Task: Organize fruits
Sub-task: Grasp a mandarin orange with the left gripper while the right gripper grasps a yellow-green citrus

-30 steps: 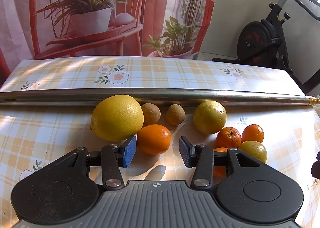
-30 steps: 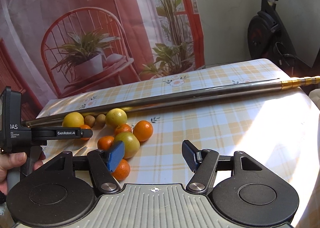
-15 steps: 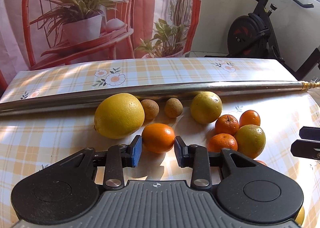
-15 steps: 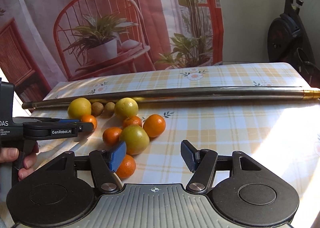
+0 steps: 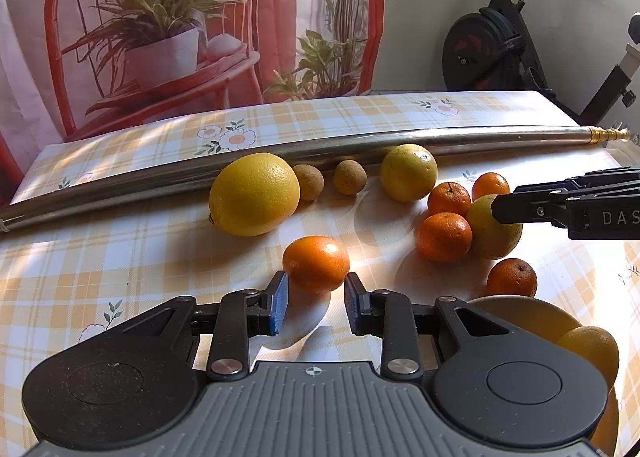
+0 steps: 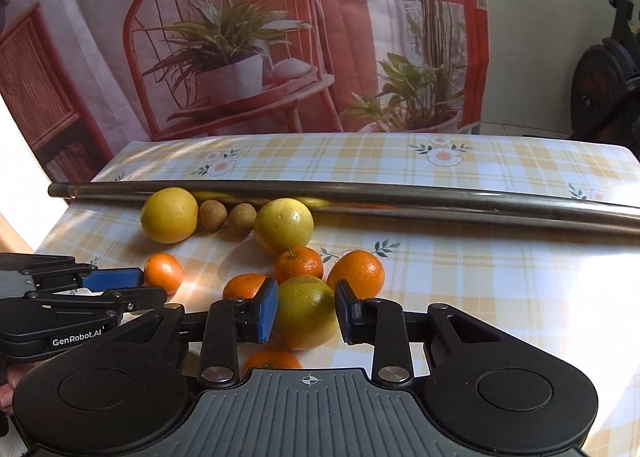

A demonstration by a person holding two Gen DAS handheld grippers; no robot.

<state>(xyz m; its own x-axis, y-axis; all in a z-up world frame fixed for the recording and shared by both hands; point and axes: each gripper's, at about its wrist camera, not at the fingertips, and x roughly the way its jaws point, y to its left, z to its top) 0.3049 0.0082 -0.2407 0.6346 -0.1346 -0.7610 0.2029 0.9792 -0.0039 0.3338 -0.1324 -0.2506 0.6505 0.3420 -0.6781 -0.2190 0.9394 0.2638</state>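
Jaws of the left gripper (image 5: 314, 303) have narrowed around a mandarin (image 5: 316, 263), seemingly not yet clamped; the right gripper (image 6: 306, 315) has advanced, open jaws now flanking a yellow-green citrus (image 6: 306, 311), so two pickups look imminent.

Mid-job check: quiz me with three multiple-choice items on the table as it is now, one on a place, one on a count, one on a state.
1. Where do the small brown fruits lie?
A) beside the metal pole, between two yellow fruits
B) in a bowl
C) on the floor

2. How many oranges are on the tablecloth?
A) two
B) five
C) nine

3. The right gripper is:
A) shut on an orange
B) open, its fingers either side of the yellow-green fruit
C) shut and empty

Answers: A, they sit in the row along the pole; B, both views show five; B, its fingers flank that fruit.
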